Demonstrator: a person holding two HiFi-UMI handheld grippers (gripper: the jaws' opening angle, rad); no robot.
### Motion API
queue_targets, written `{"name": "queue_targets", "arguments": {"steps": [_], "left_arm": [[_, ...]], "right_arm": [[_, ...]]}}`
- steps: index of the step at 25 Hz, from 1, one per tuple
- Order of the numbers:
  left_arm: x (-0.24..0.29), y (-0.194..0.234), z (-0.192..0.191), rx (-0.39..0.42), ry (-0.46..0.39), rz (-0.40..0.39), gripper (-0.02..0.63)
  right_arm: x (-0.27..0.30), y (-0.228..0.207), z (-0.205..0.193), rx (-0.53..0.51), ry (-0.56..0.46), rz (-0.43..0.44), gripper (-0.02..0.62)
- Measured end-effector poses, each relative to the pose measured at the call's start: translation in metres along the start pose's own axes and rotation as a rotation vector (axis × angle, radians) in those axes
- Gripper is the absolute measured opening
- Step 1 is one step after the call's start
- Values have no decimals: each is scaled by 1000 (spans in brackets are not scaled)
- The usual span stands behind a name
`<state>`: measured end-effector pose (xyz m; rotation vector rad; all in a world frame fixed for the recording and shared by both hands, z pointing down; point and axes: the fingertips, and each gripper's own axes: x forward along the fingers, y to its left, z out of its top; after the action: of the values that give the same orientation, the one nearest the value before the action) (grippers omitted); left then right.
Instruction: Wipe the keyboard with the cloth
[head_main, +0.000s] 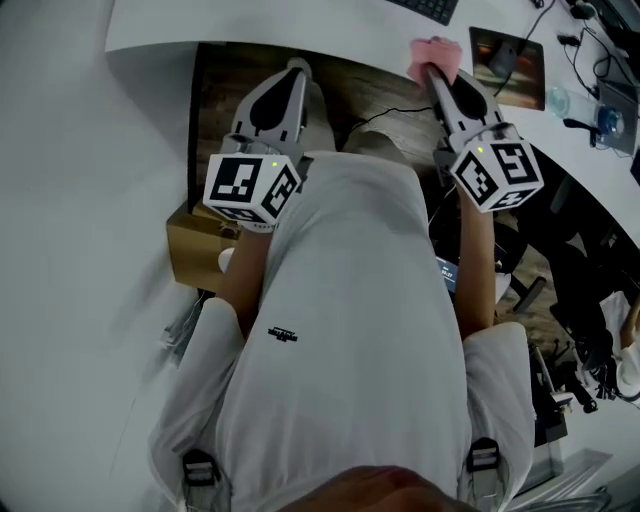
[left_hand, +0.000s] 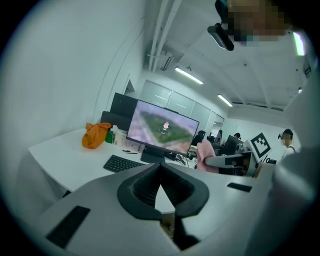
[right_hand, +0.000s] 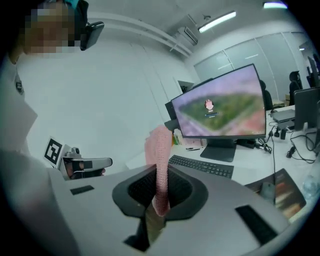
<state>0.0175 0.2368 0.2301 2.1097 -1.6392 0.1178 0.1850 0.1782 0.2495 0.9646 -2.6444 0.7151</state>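
- My right gripper (right_hand: 161, 187) is clamped on the pink cloth (right_hand: 159, 150), which sticks up out of the jaws with its top flopped over.
- My left gripper (left_hand: 160, 172) is closed, with nothing between the jaws.
- The keyboard (right_hand: 202, 166) is ahead of the right gripper and slightly to its right, in front of the monitor (right_hand: 220, 112). The cloth is well apart from it.
- From the left gripper, the keyboard is ahead-left on the white desk (left_hand: 60, 155). The right gripper and cloth are off to its right.
- I hold both grippers in front of my torso, short of the desk edge.
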Motion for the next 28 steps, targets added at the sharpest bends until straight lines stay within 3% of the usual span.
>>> {"name": "queue_targets", "arguments": {"steps": [8,16,28], "left_arm": [[-55,-35,1,61,-32,-11,18],[-73,-42,14,108,-63,-43,18],[-74,-69,14,122,-79,-92,18]], "right_arm": [[-87,24,-1,-59,-106,-78,34],[-113,53,12,-117,-201,-75,34],[-141,66,9,-199,-221,-79,34]]}}
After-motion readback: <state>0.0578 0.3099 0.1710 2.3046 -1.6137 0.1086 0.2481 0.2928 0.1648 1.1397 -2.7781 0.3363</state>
